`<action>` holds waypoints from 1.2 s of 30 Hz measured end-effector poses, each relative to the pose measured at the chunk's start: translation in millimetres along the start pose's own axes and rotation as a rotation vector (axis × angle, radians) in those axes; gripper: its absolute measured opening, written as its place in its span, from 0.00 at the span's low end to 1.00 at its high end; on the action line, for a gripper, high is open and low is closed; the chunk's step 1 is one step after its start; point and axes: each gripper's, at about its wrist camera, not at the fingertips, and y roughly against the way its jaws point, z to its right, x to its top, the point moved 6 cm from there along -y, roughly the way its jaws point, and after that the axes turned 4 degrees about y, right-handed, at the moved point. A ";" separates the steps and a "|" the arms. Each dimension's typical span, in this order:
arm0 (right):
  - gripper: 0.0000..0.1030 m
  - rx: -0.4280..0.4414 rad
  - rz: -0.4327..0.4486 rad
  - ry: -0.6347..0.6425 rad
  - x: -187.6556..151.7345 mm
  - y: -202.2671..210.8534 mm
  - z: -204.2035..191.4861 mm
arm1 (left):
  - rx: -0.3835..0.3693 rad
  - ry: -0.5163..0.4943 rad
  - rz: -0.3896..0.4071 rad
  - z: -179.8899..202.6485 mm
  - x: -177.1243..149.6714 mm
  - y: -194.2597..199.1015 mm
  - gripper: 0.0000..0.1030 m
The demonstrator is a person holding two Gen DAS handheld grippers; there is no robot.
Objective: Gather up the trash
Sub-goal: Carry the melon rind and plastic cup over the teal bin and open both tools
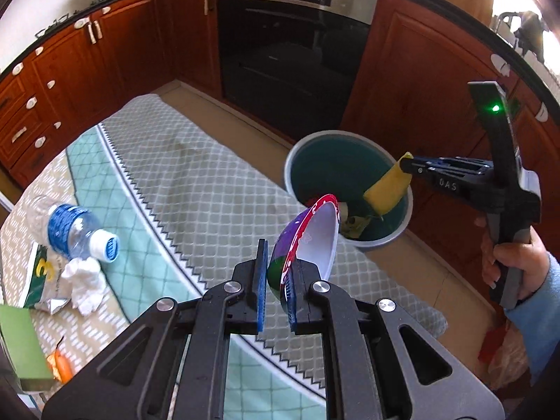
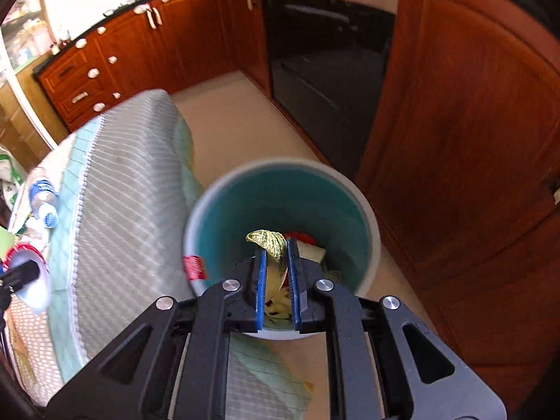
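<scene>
Over the teal bin (image 2: 371, 231), on the floor just beside the right edge of the cloth-covered surface (image 1: 196, 175), pinched a yellow-green rind (image 2: 269, 239) between the pads of the right claw (image 2: 276, 248). Kept those pads pressed close on the rind, with its curled tip poking out beyond them. Pointed the claw steeply down into the bin's mouth, above scraps already lying at the bottom.

Nearer and to the left, clamped the rim of a paper bowl (image 1: 315, 231) in the left claw (image 1: 280, 255). Held the bowl tilted, its white inside turned toward the bin and its purple and red outside toward the surface. Carried it above the surface's right end, near the bin but not yet over it.

Judged the step as the drop-off of two pieces at once, with the rind first in line. Needed next a spreading of the right claw to release the rind inside the rim, then a short carry of the bowl to the right before letting go.

Noted more trash well to the left on the surface: a plastic bottle (image 1: 75, 227), a crumpled tissue (image 1: 85, 280) touching it, and a green-and-white wrapper (image 1: 38, 280) under both. Reckoned the collecting about midway.
</scene>
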 end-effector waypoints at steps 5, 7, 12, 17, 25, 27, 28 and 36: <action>0.13 0.014 -0.078 -0.061 -12.6 -29.2 20.7 | -0.045 -0.048 -0.038 29.7 21.3 -37.7 0.10; 0.13 0.014 -0.089 -0.071 -13.7 -34.0 26.4 | -0.063 -0.058 -0.055 39.7 26.8 -51.8 0.09; 0.14 0.001 -0.070 -0.081 -5.6 -31.6 35.5 | -0.086 -0.082 -0.084 57.7 36.3 -79.9 0.09; 0.60 -0.035 -0.006 -0.067 3.1 -10.5 39.6 | -0.105 -0.093 -0.099 68.4 44.3 -100.2 0.10; 0.77 -0.069 0.058 -0.057 22.0 21.1 43.7 | -0.133 -0.093 -0.122 87.6 60.1 -129.5 0.39; 0.79 -0.081 0.061 -0.060 24.6 23.6 45.9 | -0.100 -0.104 -0.080 90.8 64.6 -128.9 0.66; 0.79 -0.086 0.061 -0.061 24.9 24.8 46.9 | -0.087 -0.113 -0.062 93.6 62.6 -126.6 0.68; 0.79 -0.088 0.056 -0.063 27.1 28.7 43.2 | -0.077 -0.109 -0.069 87.1 58.3 -122.5 0.69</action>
